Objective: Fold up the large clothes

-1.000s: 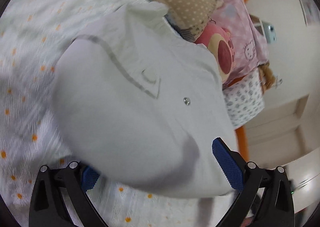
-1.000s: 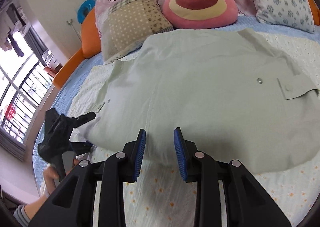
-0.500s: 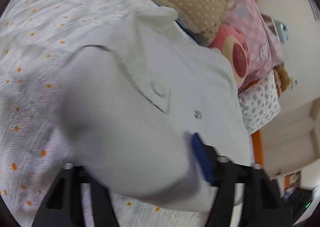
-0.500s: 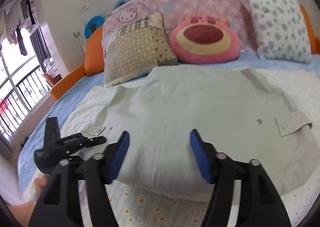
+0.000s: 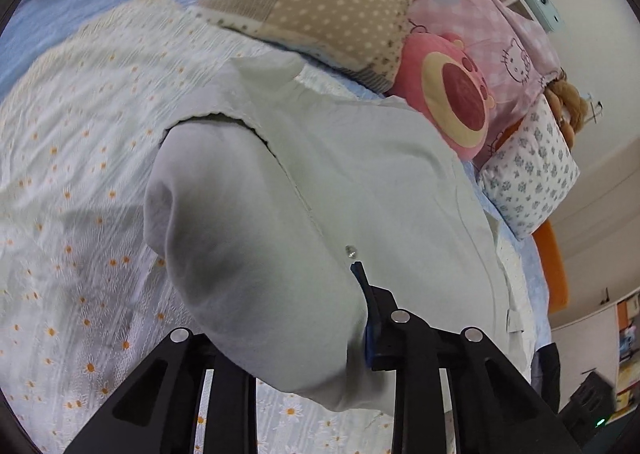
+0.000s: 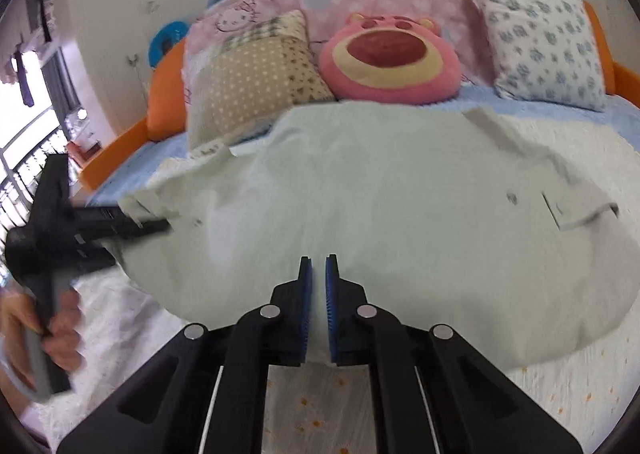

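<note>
- Daylight is pouring in from the window, blowing it out white.
- The shirt is casting soft shadow onto the bedspread.
- Fisheye is bending edges; the left gripper is smearing with blur.

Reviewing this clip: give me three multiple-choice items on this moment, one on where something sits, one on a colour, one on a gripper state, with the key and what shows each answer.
1. Where does the pink bear cushion sit?
A. Between the dotted patchwork pillow and the blue-flowered pillow
B. On top of the garment
C. On the floor

2. What colour are the pads on the right hand-held gripper?
A. Red
B. Blue
C. Yellow

3. What is the right hand-held gripper doing?
A. Wide open above the bed
B. Holding a pillow
C. Shut on the near edge of the pale green shirt

Key: 1 A, the right wrist view shows it flanked by both pillows beyond the shirt. 2 B, the ribbed pads are blue. 3 C, the fingers stand nearly together with the shirt's hem between them.
</note>
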Demonstrator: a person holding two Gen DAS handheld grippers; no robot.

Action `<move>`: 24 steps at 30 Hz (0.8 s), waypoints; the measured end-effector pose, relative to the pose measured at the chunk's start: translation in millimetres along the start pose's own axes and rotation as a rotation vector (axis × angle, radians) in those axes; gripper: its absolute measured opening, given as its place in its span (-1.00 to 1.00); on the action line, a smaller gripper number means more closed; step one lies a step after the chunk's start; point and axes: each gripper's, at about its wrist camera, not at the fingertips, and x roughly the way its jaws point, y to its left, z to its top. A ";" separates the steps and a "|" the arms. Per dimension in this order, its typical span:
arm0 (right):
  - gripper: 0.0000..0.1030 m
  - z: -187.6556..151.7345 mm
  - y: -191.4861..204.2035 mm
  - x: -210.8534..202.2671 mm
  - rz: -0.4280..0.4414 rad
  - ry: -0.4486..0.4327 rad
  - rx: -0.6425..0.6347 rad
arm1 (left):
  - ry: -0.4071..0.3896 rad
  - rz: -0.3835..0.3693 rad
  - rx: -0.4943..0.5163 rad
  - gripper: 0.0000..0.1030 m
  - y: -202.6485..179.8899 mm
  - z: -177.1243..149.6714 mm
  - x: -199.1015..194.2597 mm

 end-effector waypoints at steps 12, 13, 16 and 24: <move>-0.90 -51.2 2.1 19.5 -0.037 0.115 -0.061 | 0.005 0.137 0.247 -0.54 -135.2 14.4 -9.0; -0.90 -53.8 1.1 17.4 -0.035 0.117 -0.060 | 0.006 0.155 0.264 -0.54 -144.5 13.3 -7.5; -0.90 -52.7 4.0 16.3 -0.048 0.129 -0.085 | 0.014 0.189 0.280 -0.56 -173.1 10.2 -5.2; -0.90 -45.0 -3.1 -0.8 0.000 0.127 -0.107 | 0.006 0.211 0.447 -0.57 -253.5 0.6 -20.7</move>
